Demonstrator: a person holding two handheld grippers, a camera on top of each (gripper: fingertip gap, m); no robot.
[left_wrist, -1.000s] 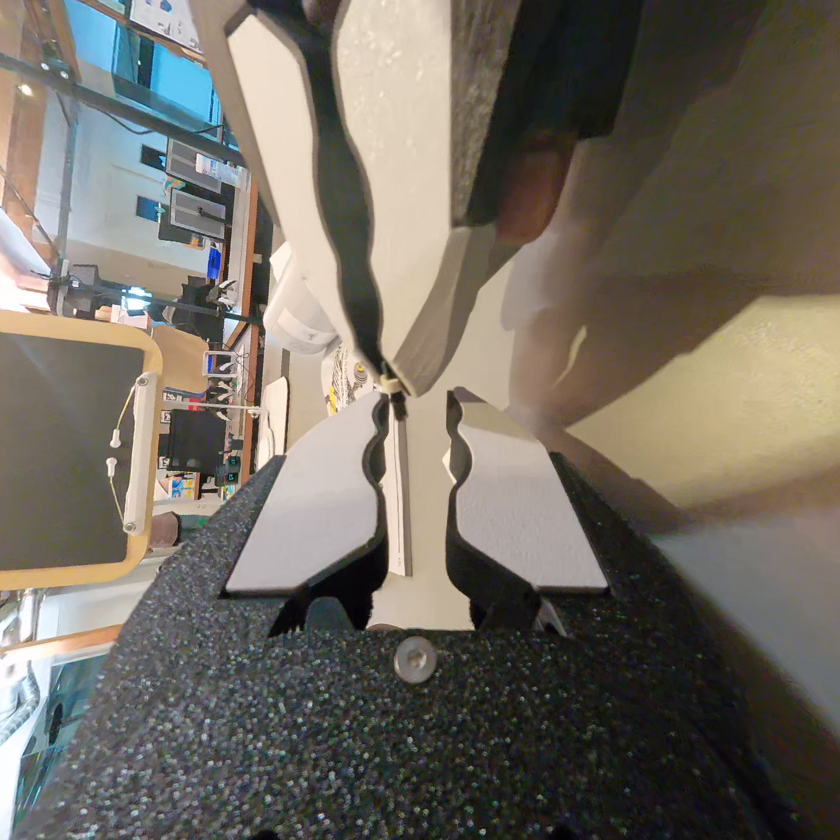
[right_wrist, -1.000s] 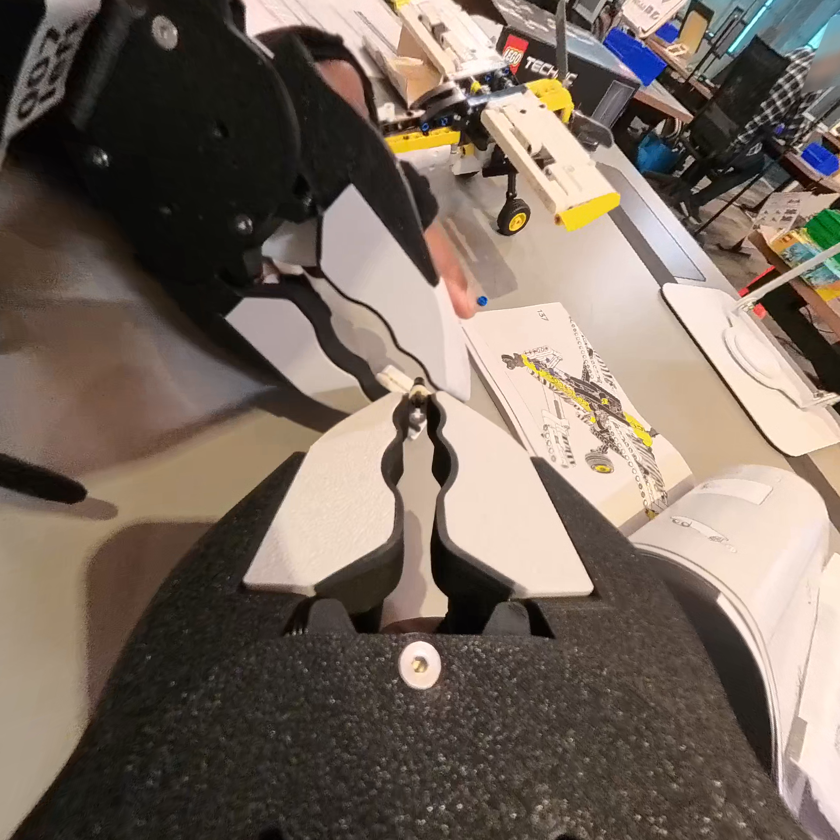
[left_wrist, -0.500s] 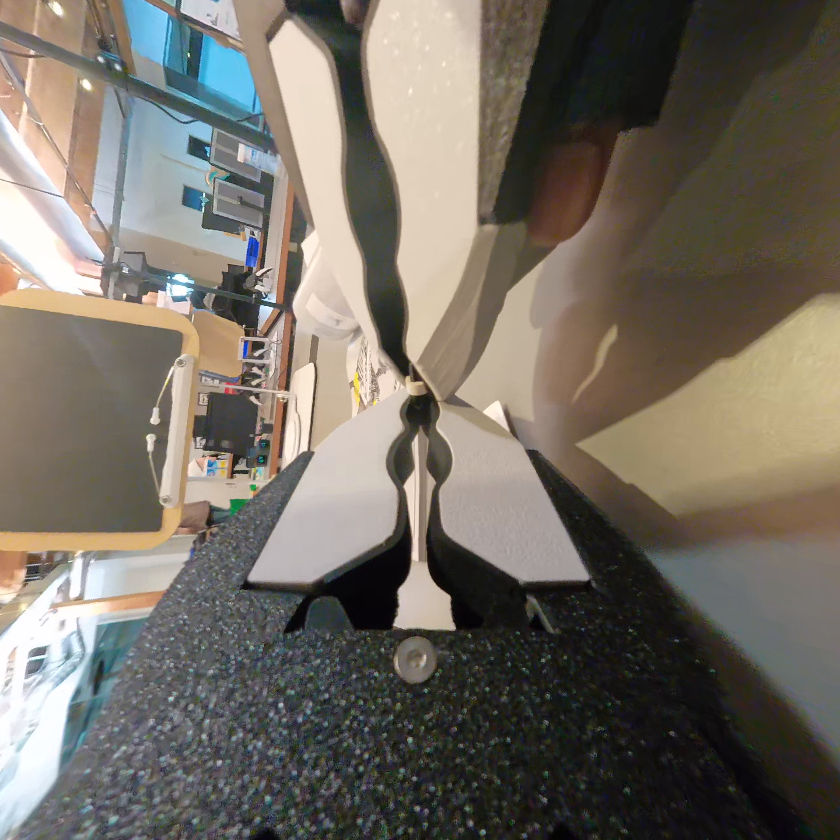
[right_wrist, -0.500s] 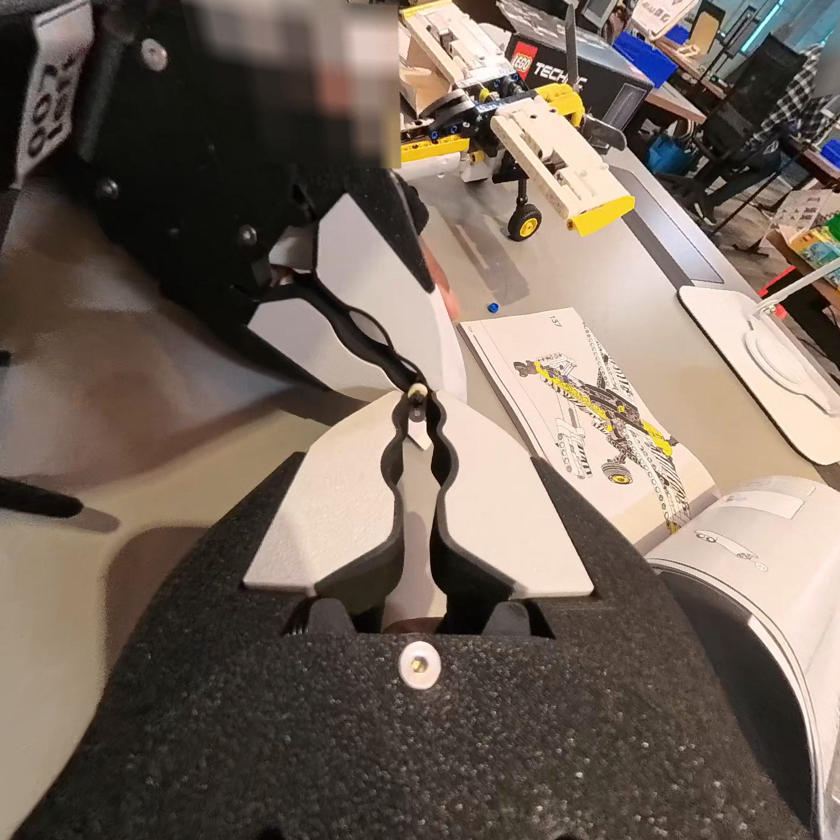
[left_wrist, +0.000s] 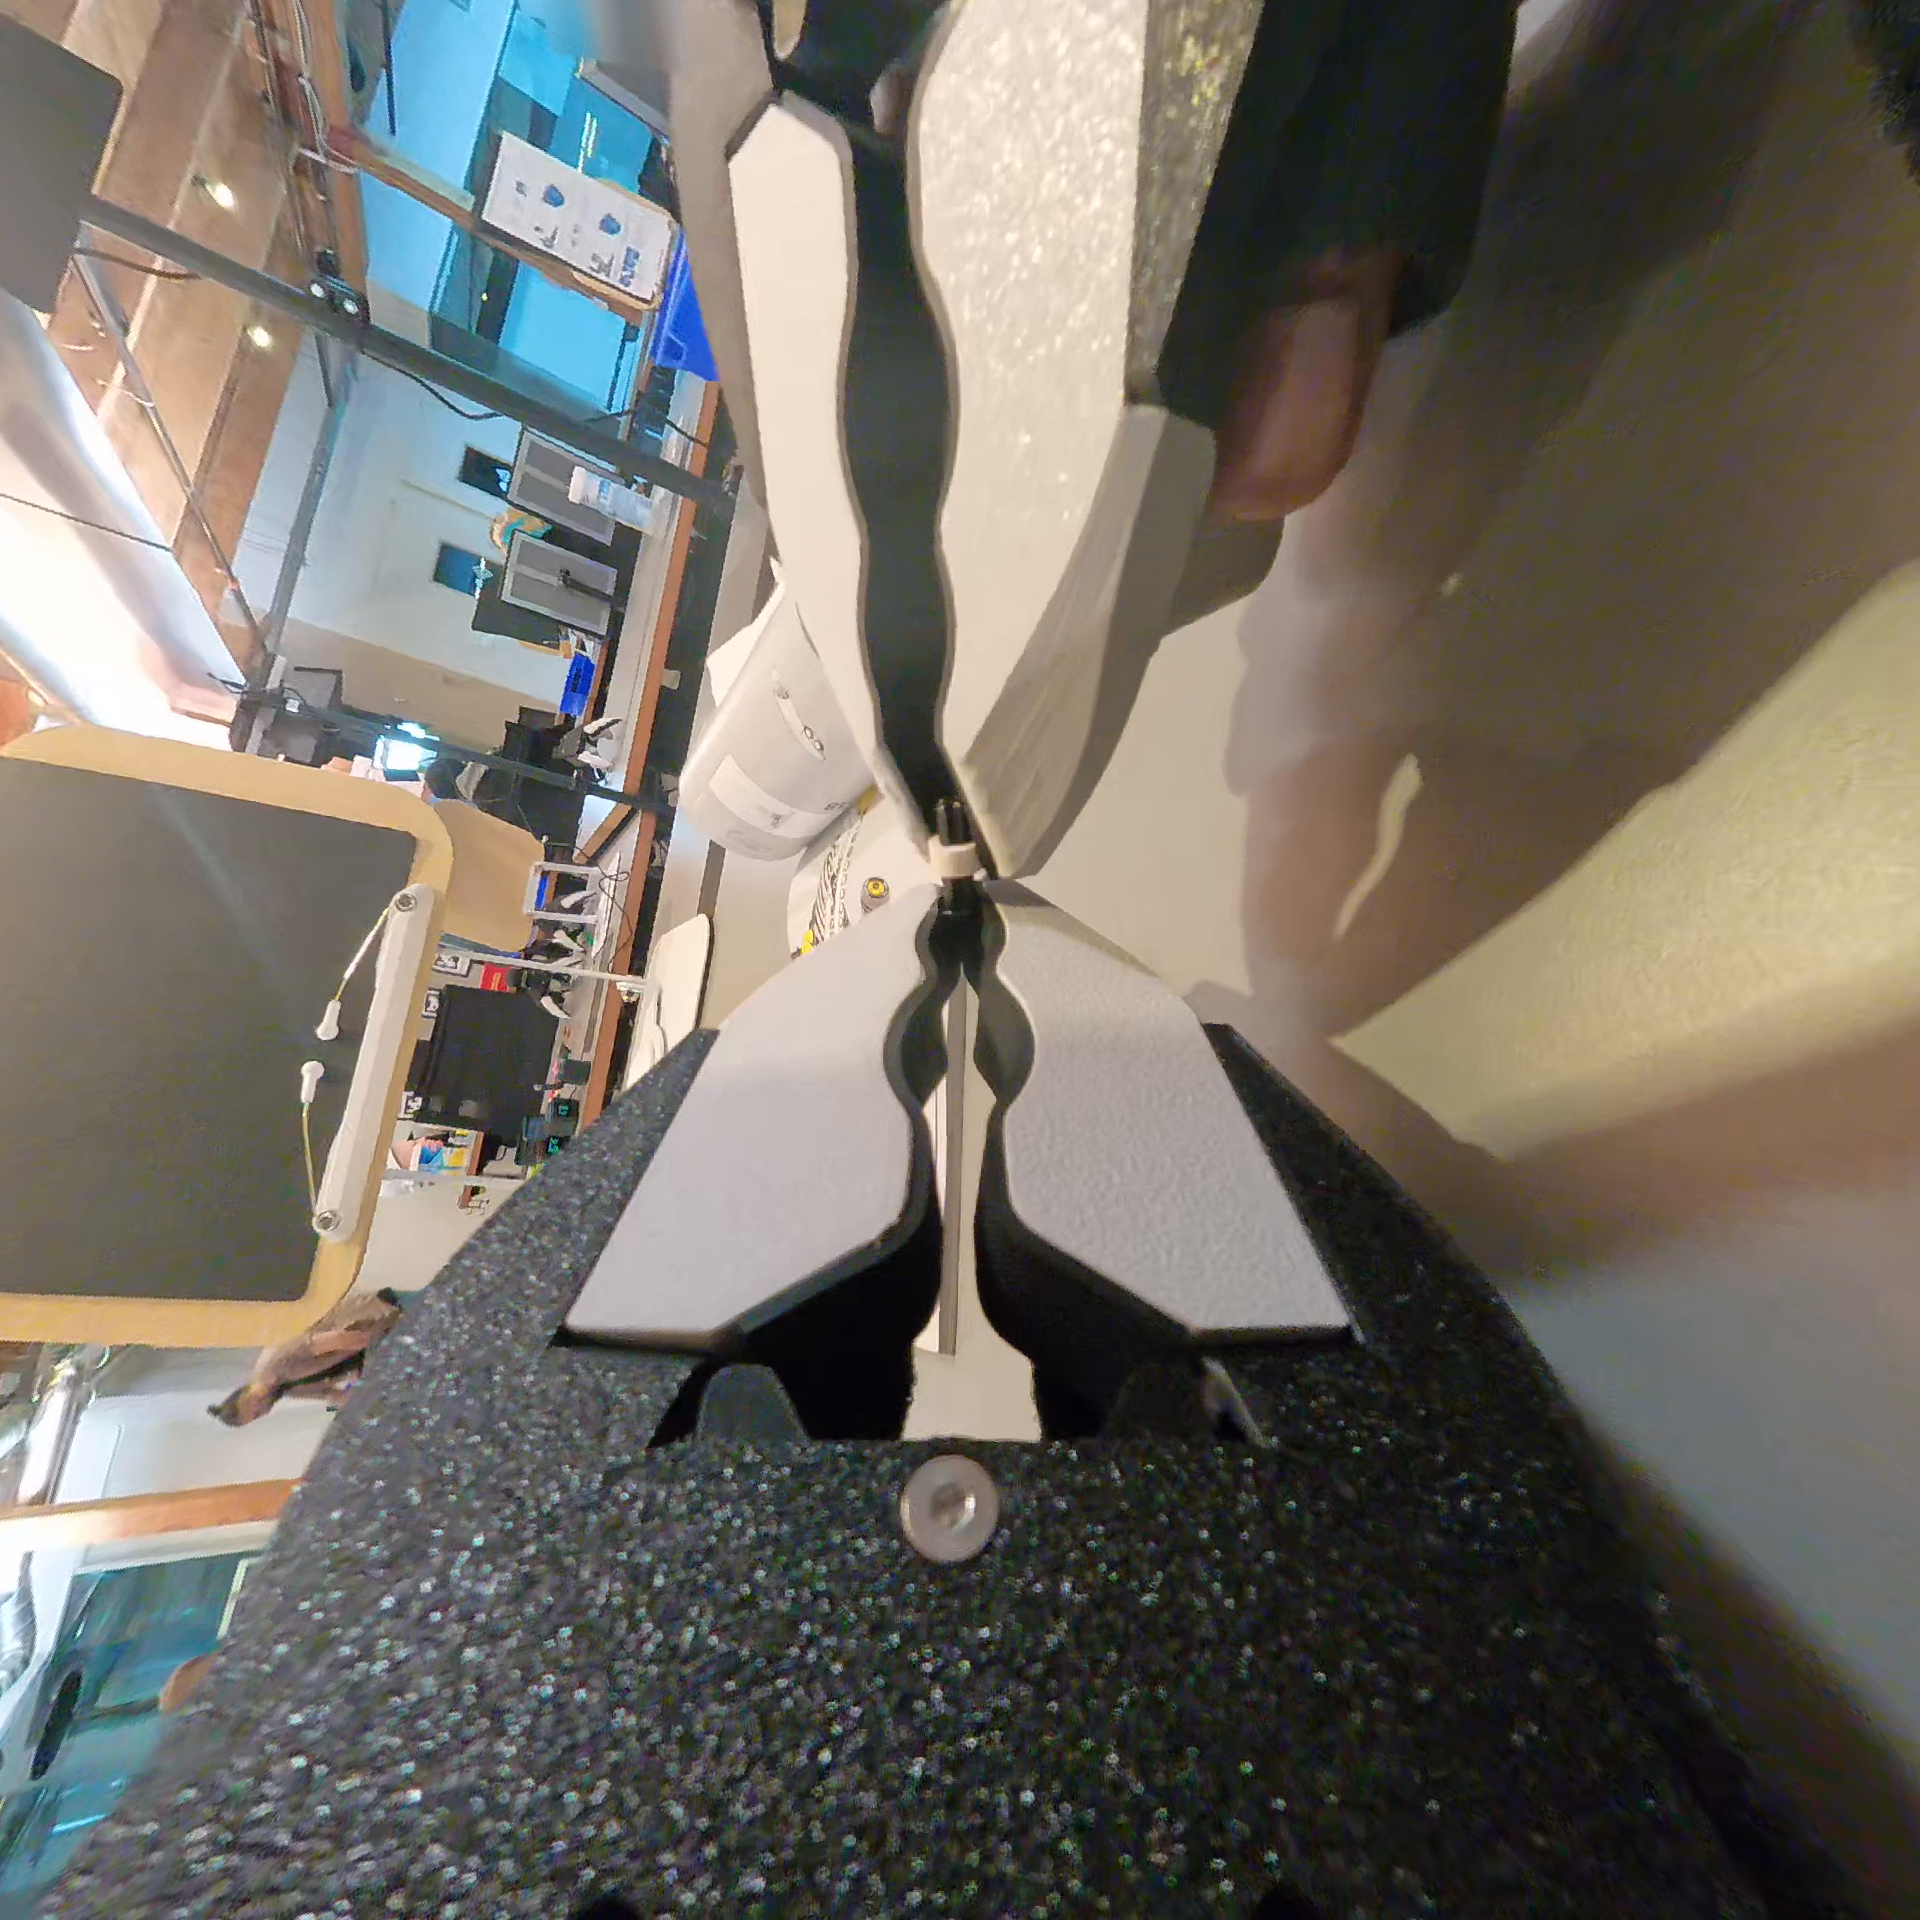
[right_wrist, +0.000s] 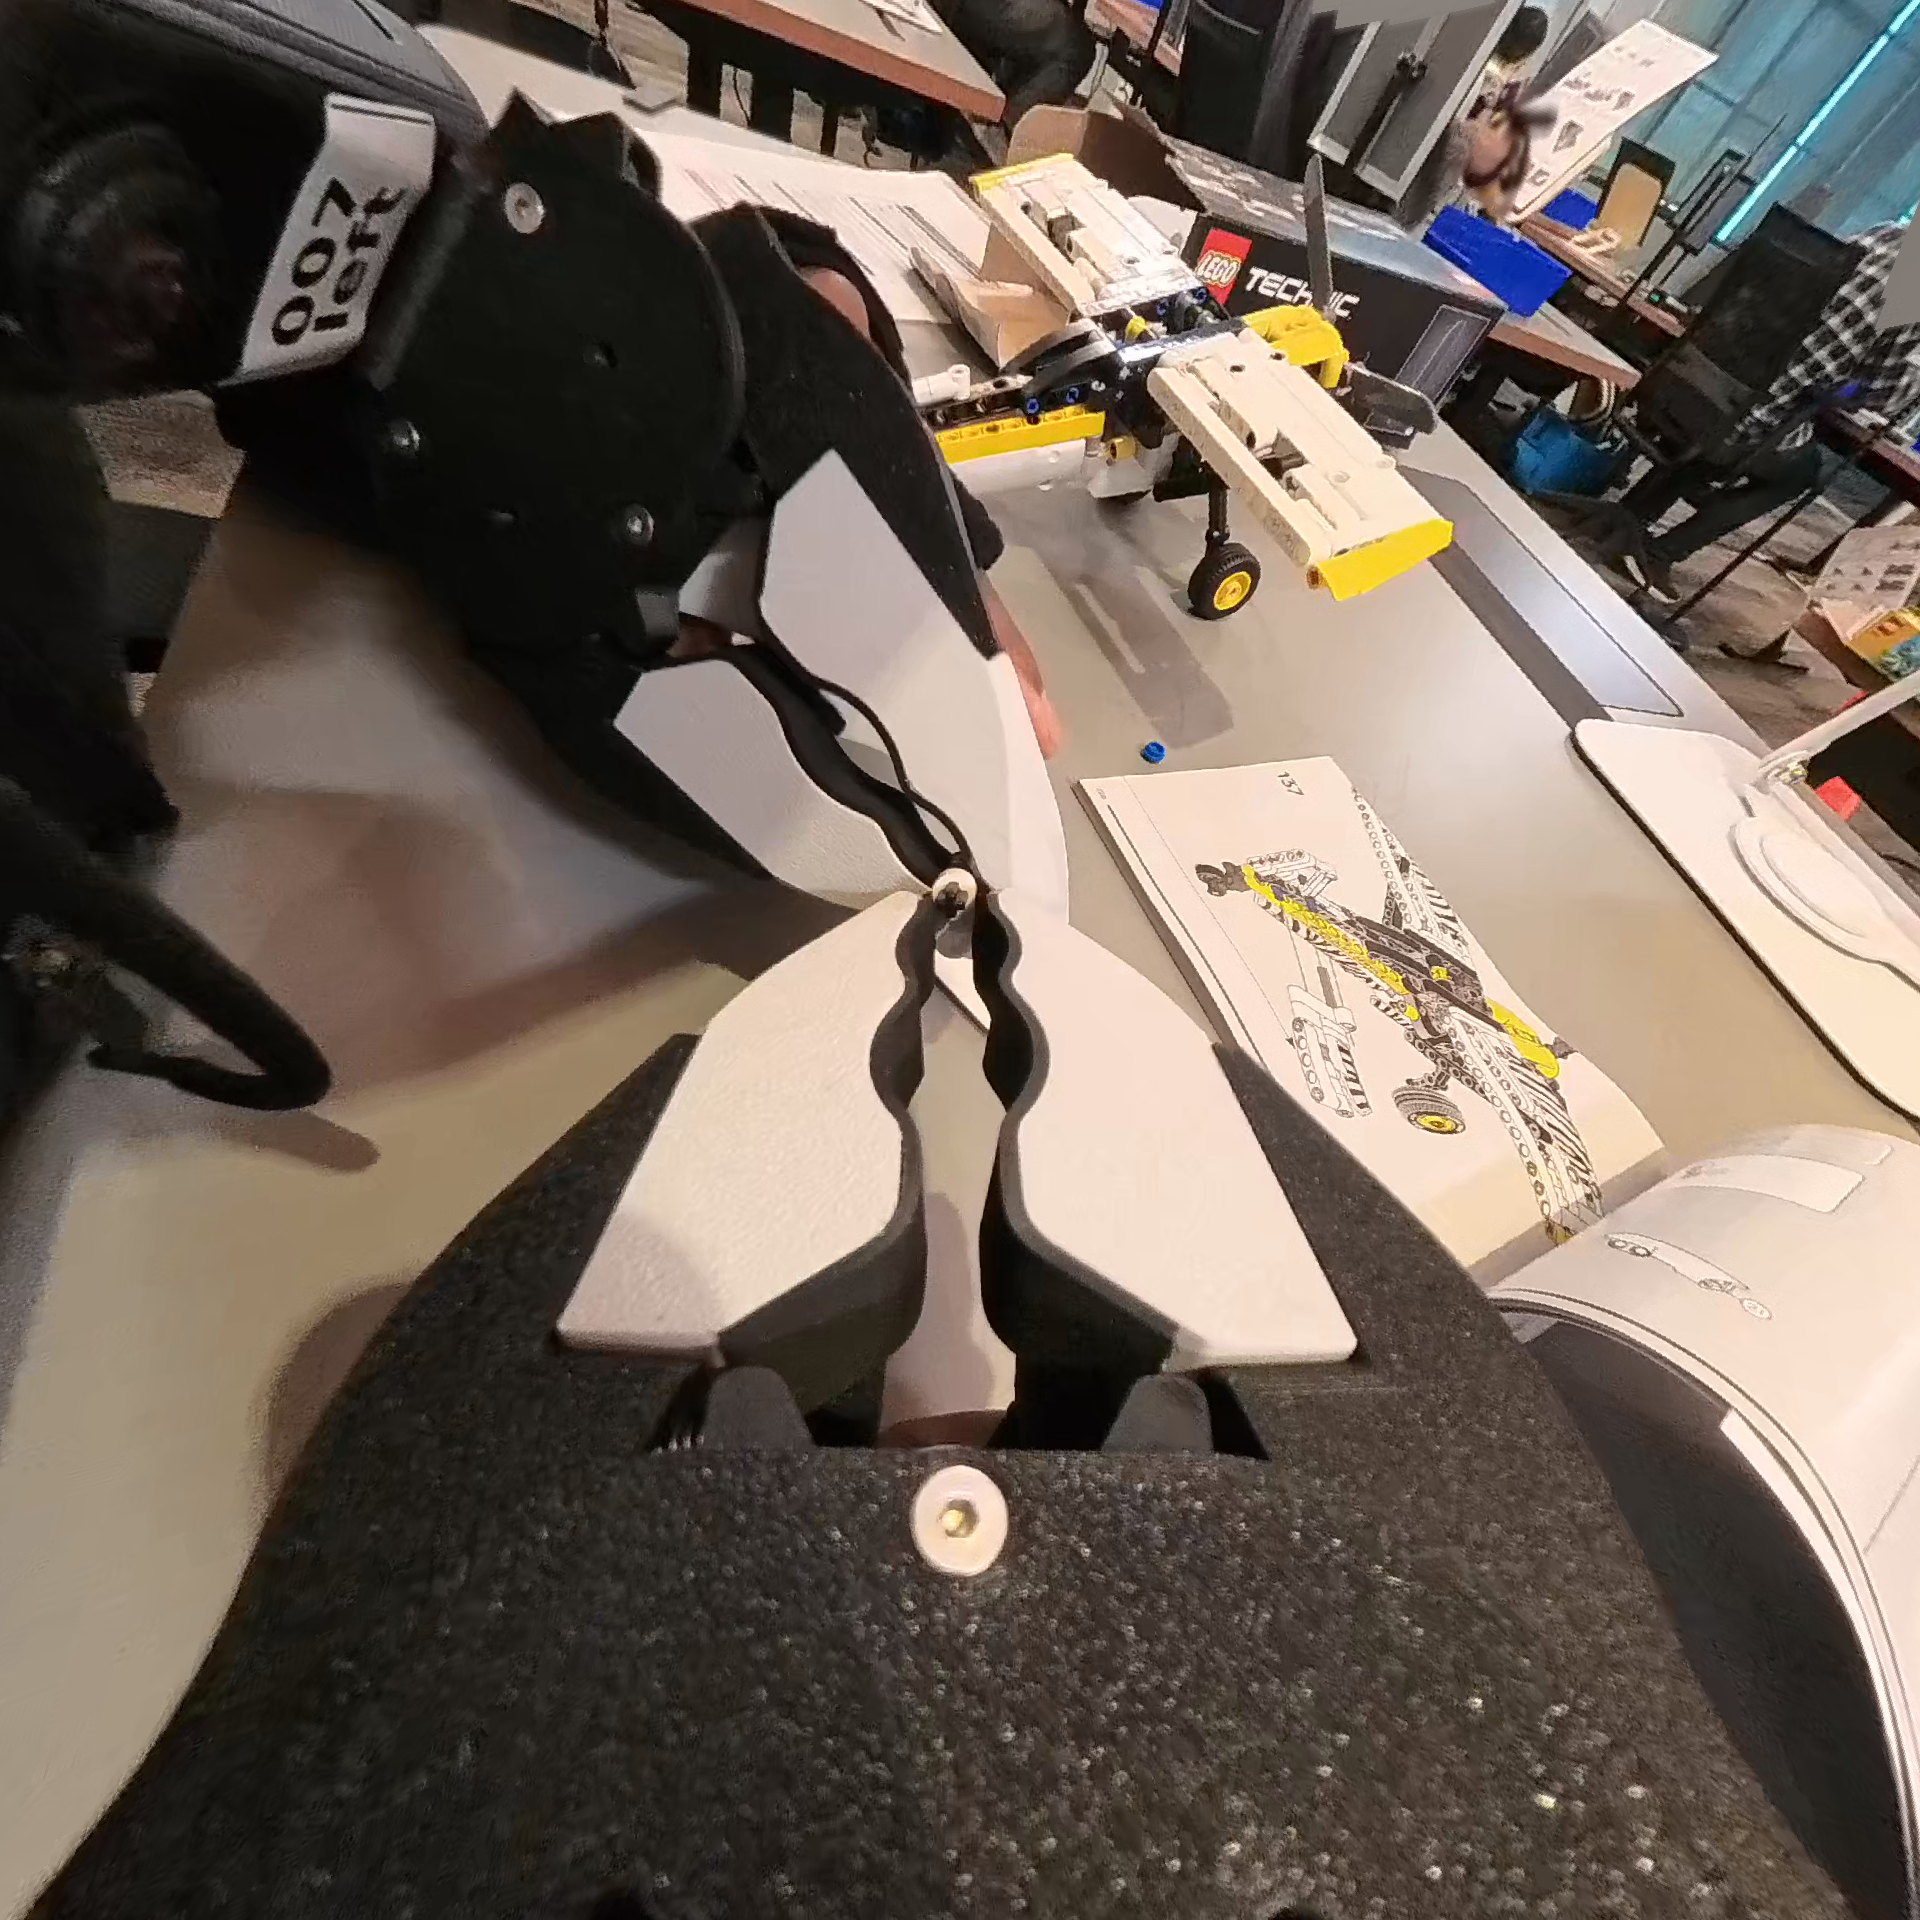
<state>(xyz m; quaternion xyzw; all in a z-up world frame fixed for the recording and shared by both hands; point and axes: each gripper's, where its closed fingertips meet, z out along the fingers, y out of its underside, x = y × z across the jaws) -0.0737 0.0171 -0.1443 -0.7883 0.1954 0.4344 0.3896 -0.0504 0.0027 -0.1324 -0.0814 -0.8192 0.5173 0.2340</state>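
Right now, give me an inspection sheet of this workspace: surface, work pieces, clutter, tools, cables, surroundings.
Surface: grey table.
Work pieces: small white bush on a black pin, between both tools.
Clutter: open instruction booklet, blue stud, yellow-and-white brick aeroplane, dark box, white cylindrical appliance.
Tools: left tool shut on the pin; right tool shut on the bush, tip to tip.
Cables: black cord loop at the table's left.
Surroundings: other tables, wood-framed black board.
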